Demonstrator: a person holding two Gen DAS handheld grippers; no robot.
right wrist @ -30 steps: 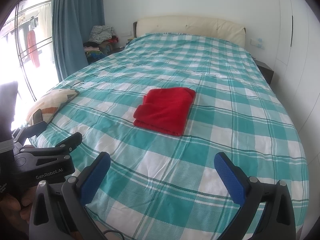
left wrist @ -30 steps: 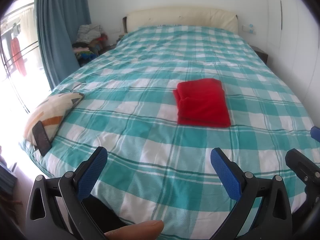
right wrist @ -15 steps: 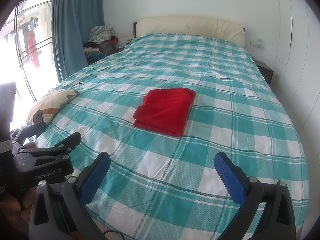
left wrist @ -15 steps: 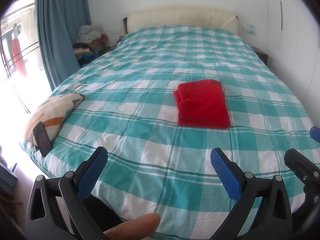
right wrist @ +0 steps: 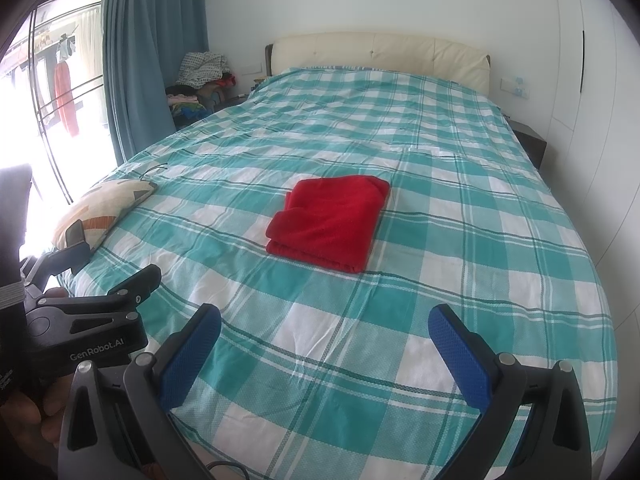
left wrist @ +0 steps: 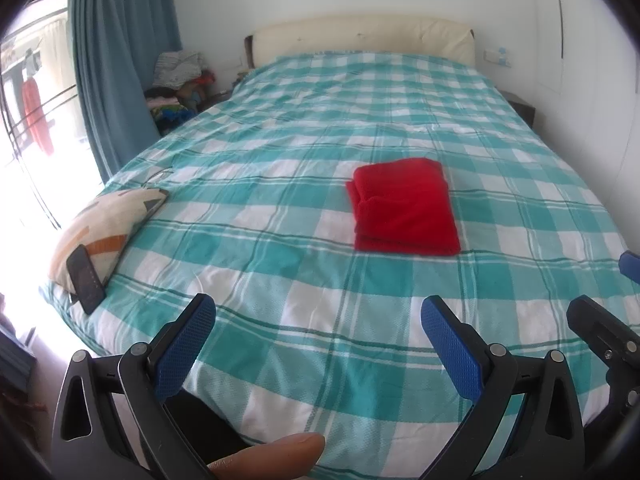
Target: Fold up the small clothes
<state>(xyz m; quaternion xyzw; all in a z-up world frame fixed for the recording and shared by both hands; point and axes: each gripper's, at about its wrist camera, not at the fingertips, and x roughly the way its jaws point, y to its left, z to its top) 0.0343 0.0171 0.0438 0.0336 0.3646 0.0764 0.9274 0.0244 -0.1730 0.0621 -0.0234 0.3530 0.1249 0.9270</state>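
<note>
Both grippers, left (left wrist: 318, 320) and right (right wrist: 324, 330), gape empty, well short of the folded red cloth (left wrist: 404, 208); its underside folds are hidden.

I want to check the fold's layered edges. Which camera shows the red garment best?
The right wrist view: the red garment lies near centre, its stacked near edge visible. The left wrist view shows it right of centre, mostly its top.

The bedspread (left wrist: 280, 208) is checked teal and white. On it, the folded cloth (left wrist: 404, 208) is plain red. The pillow (left wrist: 108, 224) is cream with orange and grey shapes; the phone (left wrist: 85, 276) black. Curtain (right wrist: 152, 52) dusty blue, headboard (right wrist: 380, 54) cream. Both grippers' pads (right wrist: 458, 356) are blue on black arms.
</note>
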